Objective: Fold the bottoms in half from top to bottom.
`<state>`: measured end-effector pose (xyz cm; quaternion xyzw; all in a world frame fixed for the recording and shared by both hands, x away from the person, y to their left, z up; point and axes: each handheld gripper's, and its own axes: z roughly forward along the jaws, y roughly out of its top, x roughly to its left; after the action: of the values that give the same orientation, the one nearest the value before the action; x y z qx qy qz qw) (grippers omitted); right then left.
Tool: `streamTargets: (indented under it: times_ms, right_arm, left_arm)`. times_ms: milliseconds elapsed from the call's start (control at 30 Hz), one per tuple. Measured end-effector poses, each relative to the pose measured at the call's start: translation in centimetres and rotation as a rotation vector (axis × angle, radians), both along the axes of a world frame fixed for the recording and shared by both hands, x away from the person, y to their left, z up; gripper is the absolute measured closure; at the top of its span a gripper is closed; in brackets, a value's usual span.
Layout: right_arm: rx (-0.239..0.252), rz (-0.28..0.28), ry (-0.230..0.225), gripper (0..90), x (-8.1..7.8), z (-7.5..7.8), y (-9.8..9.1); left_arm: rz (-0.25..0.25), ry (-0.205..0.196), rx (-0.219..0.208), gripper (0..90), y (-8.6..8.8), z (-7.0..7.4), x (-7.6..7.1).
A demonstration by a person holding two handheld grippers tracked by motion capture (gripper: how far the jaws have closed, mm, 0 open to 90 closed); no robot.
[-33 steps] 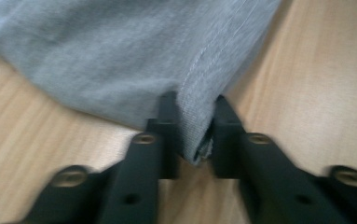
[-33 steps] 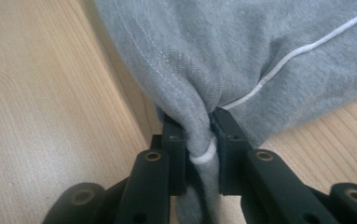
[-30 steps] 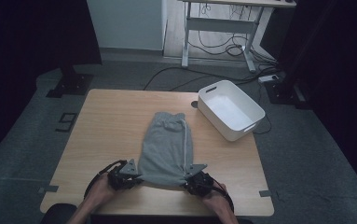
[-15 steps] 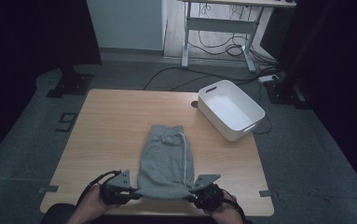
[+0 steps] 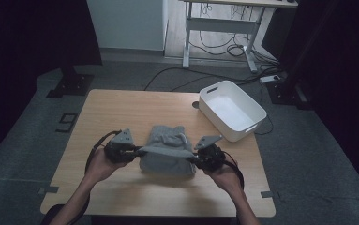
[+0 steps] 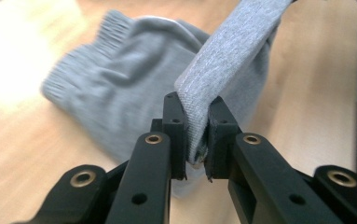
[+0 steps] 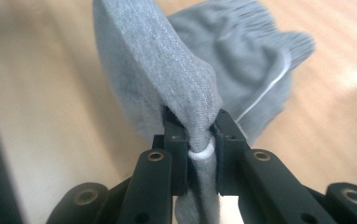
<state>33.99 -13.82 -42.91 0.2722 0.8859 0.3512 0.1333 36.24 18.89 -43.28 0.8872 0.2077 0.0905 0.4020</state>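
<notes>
Left gripper [image 5: 137,151] and right gripper [image 5: 197,158]: jaws nearly closed, each pinching one end of the grey garment's [image 5: 167,150] near edge, lower centre of frame. Garment's far end on table [image 5: 121,105]. White bin [image 5: 233,110] upper right, well apart.

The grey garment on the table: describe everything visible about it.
The grey knitted-looking fabric garment has ribbed cuffs or a ribbed band at its far end and a thin white cord or piping along one side. It is folded over: its near edge is lifted off the light wooden table and stretched taut between the left claw and the right claw, each pinching a corner. Its far part rests bunched on the tabletop.
</notes>
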Motion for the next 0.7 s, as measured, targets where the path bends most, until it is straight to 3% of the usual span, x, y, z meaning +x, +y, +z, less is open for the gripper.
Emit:
streamTargets:
  times_ms: [200, 233, 267, 333, 367, 433, 467, 500, 533, 567, 600, 700]
  right_arm:
    - [-0.025, -0.027, -0.005, 78.8, 3.0, 0.9, 0.4]
    - [-0.031, -0.043, -0.002, 78.7, 4.3, 1.1, 0.5]
    - [-0.031, -0.043, -0.002, 78.7, 4.3, 1.1, 0.5]
    - [-0.044, -0.069, 0.011, 78.3, 6.2, 1.0, 0.6]
    - [-0.044, -0.069, 0.011, 78.3, 6.2, 1.0, 0.6]
    - [-0.055, -0.099, 0.028, 77.8, 8.2, 0.2, 0.9]
    - [-0.055, -0.099, 0.028, 77.8, 8.2, 0.2, 0.9]
    - [-0.056, -0.119, 0.040, 77.5, 9.4, -0.7, 1.0]
    - [-0.056, -0.119, 0.040, 77.5, 9.4, -0.7, 1.0]
    - [-0.057, -0.134, 0.055, 76.7, 10.4, -1.6, 1.1]
    - [-0.057, -0.134, 0.055, 76.7, 10.4, -1.6, 1.1]
    - [-0.041, -0.173, 0.058, 72.4, 12.0, -3.2, 1.2]
  left_arm:
    - [0.039, 0.000, 0.003, 79.2, -0.4, 1.0, 3.9]
    - [0.052, 0.007, 0.007, 78.7, -0.5, 1.2, 5.2]
    - [0.052, 0.007, 0.007, 78.4, -0.5, 1.2, 5.2]
    - [0.085, 0.029, 0.020, 77.7, -0.9, 0.8, 7.4]
    - [0.085, 0.029, 0.020, 77.3, -0.9, 0.8, 7.4]
    - [0.126, 0.055, 0.033, 76.5, -1.3, -0.3, 9.5]
    - [0.126, 0.055, 0.033, 76.0, -1.3, -0.3, 9.5]
    - [0.155, 0.074, 0.053, 75.4, -1.6, -1.3, 10.7]
    - [0.155, 0.074, 0.053, 75.0, -1.6, -1.3, 10.7]
    - [0.187, 0.088, 0.070, 74.8, -1.9, -2.5, 11.8]
    - [0.187, 0.088, 0.070, 74.5, -1.9, -2.5, 11.8]
    - [0.251, 0.085, 0.100, 70.6, -2.3, -4.4, 13.2]
